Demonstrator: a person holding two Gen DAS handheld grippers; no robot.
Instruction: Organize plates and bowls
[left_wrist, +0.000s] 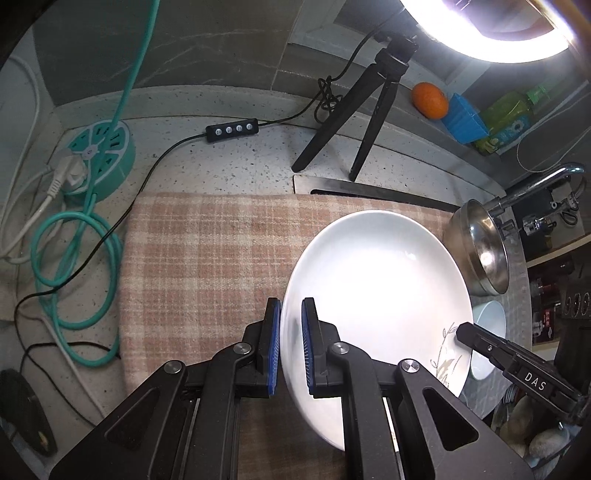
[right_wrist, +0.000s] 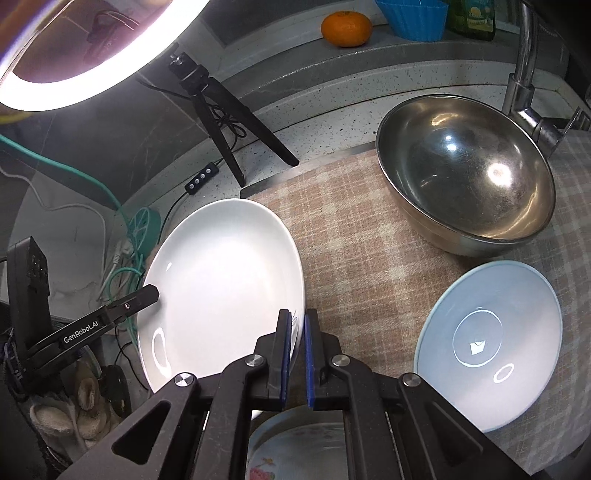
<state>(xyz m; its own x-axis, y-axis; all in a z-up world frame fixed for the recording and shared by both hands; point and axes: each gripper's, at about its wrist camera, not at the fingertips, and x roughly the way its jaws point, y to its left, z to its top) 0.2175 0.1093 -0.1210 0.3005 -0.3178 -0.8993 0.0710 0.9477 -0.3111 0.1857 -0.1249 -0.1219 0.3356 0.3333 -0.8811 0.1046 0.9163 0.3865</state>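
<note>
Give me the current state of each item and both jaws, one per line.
White plate: gripped by both rims, off the cloth.
Left gripper: jaws shut on the plate's rim.
Right gripper: jaws shut on the opposite rim.
Steel bowl: upright, empty, on the checked cloth.
Blue bowl: upright, empty.
Floral plate: below the right gripper, mostly hidden.
Ring light: lit.

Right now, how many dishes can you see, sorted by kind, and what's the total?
White plates: 1, the white plate held by both grippers
Floral plates: 1, the floral plate
Blue bowls: 1, the blue bowl
Steel bowls: 1, the steel bowl
Total: 4
</note>
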